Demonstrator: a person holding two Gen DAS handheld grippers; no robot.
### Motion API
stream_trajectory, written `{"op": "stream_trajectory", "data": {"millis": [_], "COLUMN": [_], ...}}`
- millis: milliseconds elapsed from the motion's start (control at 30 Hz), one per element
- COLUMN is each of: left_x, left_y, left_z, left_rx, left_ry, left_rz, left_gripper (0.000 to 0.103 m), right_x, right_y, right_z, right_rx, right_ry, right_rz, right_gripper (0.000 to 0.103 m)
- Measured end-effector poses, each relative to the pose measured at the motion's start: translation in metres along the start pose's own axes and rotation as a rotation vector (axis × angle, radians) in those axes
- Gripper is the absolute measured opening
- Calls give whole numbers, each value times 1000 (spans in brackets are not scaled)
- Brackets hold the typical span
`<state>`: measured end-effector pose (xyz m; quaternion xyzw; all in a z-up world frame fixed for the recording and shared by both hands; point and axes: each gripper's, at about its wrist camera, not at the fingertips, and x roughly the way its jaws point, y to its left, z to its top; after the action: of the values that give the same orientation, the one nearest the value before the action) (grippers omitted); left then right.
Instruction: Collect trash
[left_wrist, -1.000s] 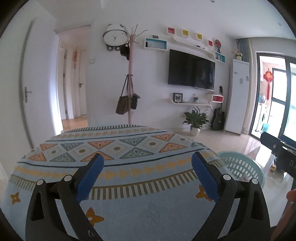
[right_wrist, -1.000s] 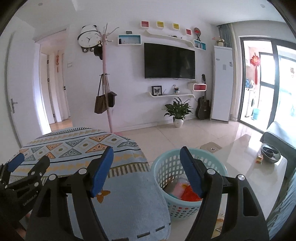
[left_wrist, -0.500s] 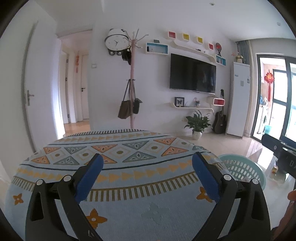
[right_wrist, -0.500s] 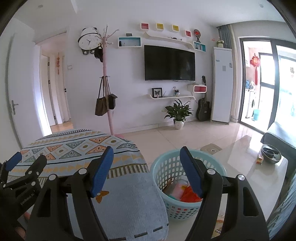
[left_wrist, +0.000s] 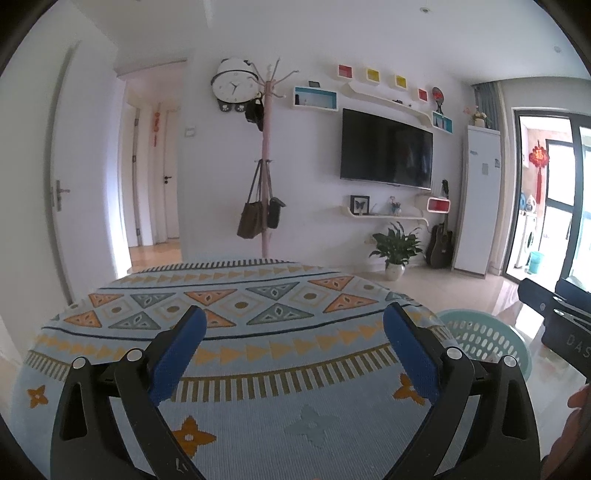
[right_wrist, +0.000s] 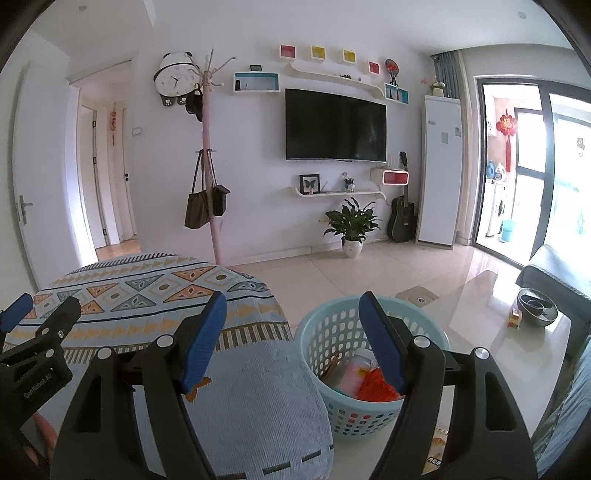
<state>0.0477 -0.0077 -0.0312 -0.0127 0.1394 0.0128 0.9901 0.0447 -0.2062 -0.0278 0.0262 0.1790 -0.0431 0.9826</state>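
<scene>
Looking along the left gripper, its two blue pads stand wide apart with nothing between them, over one patterned cloth with orange and grey triangles. One pale green basket shows just past the cloth's right edge, only its perforated rim and wall in view; what it holds cannot be seen from here. Part of the right gripper enters at the right edge. On the far wall hang one clock and one TV, with four small coloured boxes in a row above it. One coat stand carries two bags. One plant and one guitar sit on the floor beside one tall white cabinet.

From the right wrist, the right gripper is likewise released, its two pads spread and empty. The basket sits just right of the cloth, below and between the fingers. Inside lies the trash: one orange piece, one pink piece and one pale container can be made out, the rest hidden by the right finger. The left gripper pokes in at the left edge. One glossy table on the right bears one dark bowl and one small box just beside it.
</scene>
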Motion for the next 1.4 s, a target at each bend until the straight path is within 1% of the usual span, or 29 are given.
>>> {"op": "stream_trajectory", "data": {"millis": [200, 300, 1400], "left_x": [1, 0, -1], "left_y": [-1, -1, -1], "left_z": [0, 0, 1], "left_rx": [3, 5, 7], "left_ry": [-1, -1, -13], "left_rz": [-1, 0, -3], "left_gripper": [94, 94, 94], "right_x": [-1, 0, 0], "right_y": [0, -2, -5], "right_z": [1, 1, -1], "right_rx": [-3, 11, -2], "right_ry": [-4, 3, 1], "right_rz": [0, 14, 14], "right_gripper": [70, 70, 71]}}
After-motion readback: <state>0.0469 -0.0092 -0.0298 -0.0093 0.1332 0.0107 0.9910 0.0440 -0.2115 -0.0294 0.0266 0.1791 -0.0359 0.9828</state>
